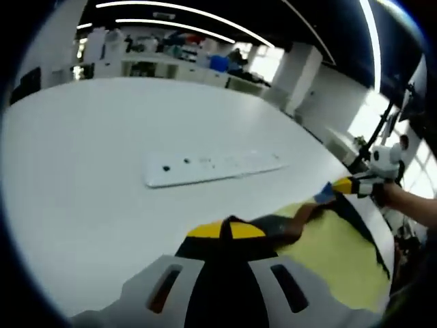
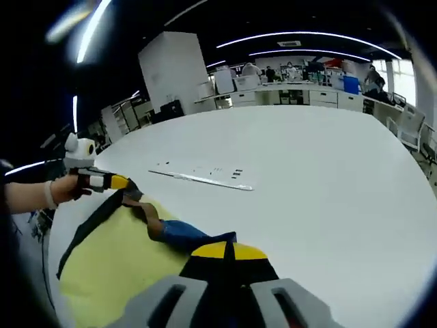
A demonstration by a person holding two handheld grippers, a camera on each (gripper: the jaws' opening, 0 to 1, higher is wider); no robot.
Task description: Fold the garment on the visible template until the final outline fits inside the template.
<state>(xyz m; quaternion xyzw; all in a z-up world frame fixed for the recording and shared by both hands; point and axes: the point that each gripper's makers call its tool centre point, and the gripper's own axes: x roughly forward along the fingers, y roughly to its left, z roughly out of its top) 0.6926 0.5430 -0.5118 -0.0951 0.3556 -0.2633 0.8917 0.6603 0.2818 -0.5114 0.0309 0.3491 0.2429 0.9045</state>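
A yellow garment (image 1: pixel 334 253) with black trim and brown and blue patches hangs stretched between the two grippers, above the near edge of the white table (image 1: pixel 102 150). My left gripper (image 1: pixel 225 231) is shut on one end of its top edge. It enters the right gripper view from the left as the left gripper (image 2: pixel 113 182), held by a hand (image 2: pixel 41 195). My right gripper (image 2: pixel 229 251) is shut on the other end, by the blue patch (image 2: pixel 181 232); in the left gripper view the right gripper (image 1: pixel 348 184) pinches that corner. The garment (image 2: pixel 116 263) sags between them.
A long white flat strip (image 1: pixel 212 167) with small dark marks lies on the table beyond the garment, also seen as the strip (image 2: pixel 201 179). Desks, shelves and people stand far behind the table (image 2: pixel 307 171). A white pillar (image 1: pixel 297 72) rises at the back.
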